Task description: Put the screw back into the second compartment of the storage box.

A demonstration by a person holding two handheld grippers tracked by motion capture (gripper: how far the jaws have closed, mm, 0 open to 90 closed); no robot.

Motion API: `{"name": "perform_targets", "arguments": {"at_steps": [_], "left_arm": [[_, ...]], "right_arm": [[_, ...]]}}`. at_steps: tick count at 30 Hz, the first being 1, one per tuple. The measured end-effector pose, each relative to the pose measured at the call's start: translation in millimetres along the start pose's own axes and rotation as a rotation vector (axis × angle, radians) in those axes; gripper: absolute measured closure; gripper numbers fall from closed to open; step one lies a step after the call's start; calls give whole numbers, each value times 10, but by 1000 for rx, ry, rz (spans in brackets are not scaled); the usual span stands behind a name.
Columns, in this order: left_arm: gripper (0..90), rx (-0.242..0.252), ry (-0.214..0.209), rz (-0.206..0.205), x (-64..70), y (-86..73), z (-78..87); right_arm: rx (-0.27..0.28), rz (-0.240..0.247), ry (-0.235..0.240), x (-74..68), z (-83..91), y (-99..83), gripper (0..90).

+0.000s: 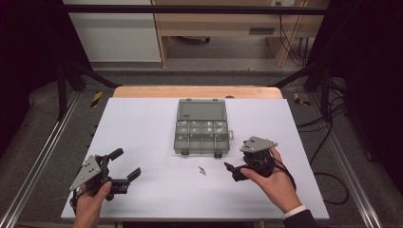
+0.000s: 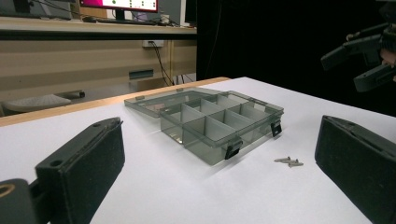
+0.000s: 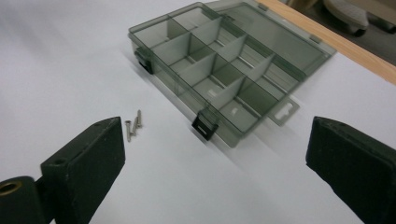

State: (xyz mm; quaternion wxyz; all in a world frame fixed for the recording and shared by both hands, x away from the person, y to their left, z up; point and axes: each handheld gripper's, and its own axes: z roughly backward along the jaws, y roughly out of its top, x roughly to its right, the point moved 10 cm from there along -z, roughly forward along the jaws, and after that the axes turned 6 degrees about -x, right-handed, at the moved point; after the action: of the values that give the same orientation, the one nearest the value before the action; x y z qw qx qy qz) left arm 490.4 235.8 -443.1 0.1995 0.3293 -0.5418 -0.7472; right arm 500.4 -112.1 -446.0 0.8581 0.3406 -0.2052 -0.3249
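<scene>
A smoky clear compartment box (image 1: pixel 202 137) lies open mid-table, its lid (image 1: pixel 201 110) folded flat behind it. Small screws (image 1: pixel 202 170) lie loose on the white sheet just in front of it. My left gripper (image 1: pixel 126 163) sits at the near left, open and empty, aimed toward the box (image 2: pixel 219 121) and the screws (image 2: pixel 288 161). My right gripper (image 1: pixel 233 172) rests at the near right, open and empty, just right of the screws. In the right gripper view the screws (image 3: pixel 132 125) lie beside the left jaw, and the box (image 3: pixel 219 70) is ahead.
A white sheet (image 1: pixel 142 128) covers the table, with a wooden edge (image 1: pixel 197 91) at the far side. Metal rails (image 1: pixel 38 161) and black frame posts flank the table. Cables (image 1: pixel 328 142) trail on the floor at right. The right gripper (image 2: pixel 364 60) hangs at the far right of the left gripper view.
</scene>
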Motion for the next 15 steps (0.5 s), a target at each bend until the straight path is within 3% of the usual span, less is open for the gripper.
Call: {"name": "perform_targets", "arguments": {"at_steps": [4,7,11,13,15], "left_arm": [[14,1,-8,7,13,-12,2],[14,-3,-4,2,12,-11,3],[12,-20,10,-11,10,-30,-26],[12,-24,10,-16,9,-29,-34],[11,-22,8,-18,24,-14,-32]], "right_arm": [[-73,82,10,-65,-64,158,67],[-99,91,14,-90,-99,201,69],[-141,130,60,-182,-200,258,76],[-148,133,68,-203,-222,253,75],[-189,148,88,-259,-288,197,75]]}}
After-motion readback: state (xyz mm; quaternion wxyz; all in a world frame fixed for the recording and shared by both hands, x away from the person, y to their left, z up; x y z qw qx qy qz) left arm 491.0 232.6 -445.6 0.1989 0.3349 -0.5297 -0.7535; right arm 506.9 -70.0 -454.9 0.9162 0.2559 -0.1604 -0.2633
